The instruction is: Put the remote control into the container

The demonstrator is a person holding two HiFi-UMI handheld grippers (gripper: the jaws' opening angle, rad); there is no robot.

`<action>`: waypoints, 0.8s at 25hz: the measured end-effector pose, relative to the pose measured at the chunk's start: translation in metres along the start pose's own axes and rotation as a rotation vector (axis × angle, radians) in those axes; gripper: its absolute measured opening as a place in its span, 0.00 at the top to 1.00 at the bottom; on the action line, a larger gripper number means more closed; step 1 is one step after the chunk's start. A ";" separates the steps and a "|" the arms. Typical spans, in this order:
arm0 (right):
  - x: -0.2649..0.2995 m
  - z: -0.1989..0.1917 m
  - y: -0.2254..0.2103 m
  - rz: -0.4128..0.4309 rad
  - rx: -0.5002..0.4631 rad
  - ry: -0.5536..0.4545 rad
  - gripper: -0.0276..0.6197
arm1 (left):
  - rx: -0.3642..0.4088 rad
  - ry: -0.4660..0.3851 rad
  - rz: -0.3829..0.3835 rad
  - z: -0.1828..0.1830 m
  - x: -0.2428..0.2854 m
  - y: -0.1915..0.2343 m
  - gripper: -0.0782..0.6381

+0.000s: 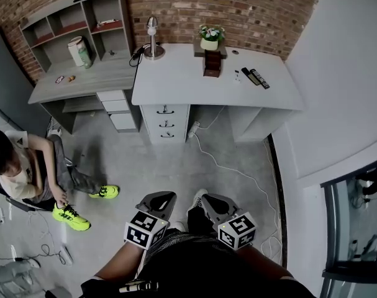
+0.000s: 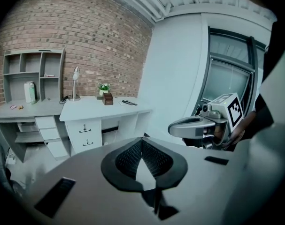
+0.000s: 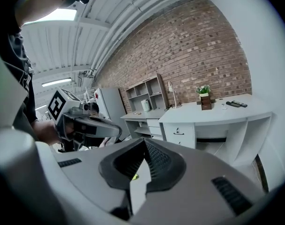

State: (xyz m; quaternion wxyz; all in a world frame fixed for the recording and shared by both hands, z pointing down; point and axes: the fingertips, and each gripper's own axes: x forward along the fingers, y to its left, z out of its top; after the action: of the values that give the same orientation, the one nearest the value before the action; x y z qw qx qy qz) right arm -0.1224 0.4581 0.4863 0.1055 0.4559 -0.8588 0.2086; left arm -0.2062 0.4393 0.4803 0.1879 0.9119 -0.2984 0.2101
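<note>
A brick wall [image 1: 250, 5] backs a room with a grey floor [image 1: 145, 166]. At upper centre of the head view stands a white desk [image 1: 182, 82], with a grey shelf unit [image 1: 70, 36] to its left. A person [image 1: 27, 172] in neon shoes sits at the left edge. Low in the frame, the left tongs [image 1: 158, 202] and right tongs [image 1: 216, 203] are each pressed together and empty, well apart from the desk. A brown box [image 1: 212, 64] carries a potted plant. The remote control [image 1: 260, 79] lies on the desk's right end, in the upper right of the frame.
</note>
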 end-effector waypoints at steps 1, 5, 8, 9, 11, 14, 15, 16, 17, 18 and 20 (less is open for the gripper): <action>0.005 0.003 -0.001 0.008 0.003 0.002 0.94 | -0.009 -0.004 0.012 0.003 0.000 0.006 0.90; 0.028 0.014 -0.011 0.045 0.005 0.003 0.94 | -0.014 -0.010 0.033 0.017 0.010 0.022 0.90; 0.047 0.023 -0.018 0.072 0.006 -0.003 0.94 | 0.013 -0.019 0.042 0.034 0.020 0.033 0.90; 0.053 0.027 -0.021 0.080 0.007 -0.006 0.94 | 0.018 -0.022 0.046 0.040 0.024 0.037 0.90; 0.062 0.035 -0.030 0.094 0.015 -0.015 0.94 | 0.020 -0.020 0.056 0.050 0.032 0.045 0.90; 0.079 0.047 -0.047 0.114 0.024 -0.021 0.94 | 0.021 -0.012 0.082 0.062 0.043 0.058 0.90; 0.086 0.050 -0.053 0.124 0.026 -0.019 0.94 | 0.018 -0.010 0.091 0.066 0.047 0.063 0.90; 0.093 0.054 -0.058 0.134 0.029 -0.019 0.94 | 0.017 -0.007 0.096 0.070 0.050 0.067 0.90; 0.098 0.058 -0.064 0.142 0.032 -0.020 0.94 | 0.018 -0.003 0.098 0.073 0.055 0.069 0.90; 0.102 0.064 -0.070 0.148 0.033 -0.024 0.94 | 0.020 0.002 0.099 0.077 0.060 0.071 0.90; 0.106 0.077 -0.085 0.152 0.031 -0.038 0.94 | 0.021 0.013 0.101 0.087 0.074 0.075 0.90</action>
State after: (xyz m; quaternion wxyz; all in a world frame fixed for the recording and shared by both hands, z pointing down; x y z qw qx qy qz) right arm -0.1108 0.3027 0.4792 0.0658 0.3948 -0.8895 0.2204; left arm -0.1757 0.3079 0.4603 0.1692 0.8963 -0.3405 0.2283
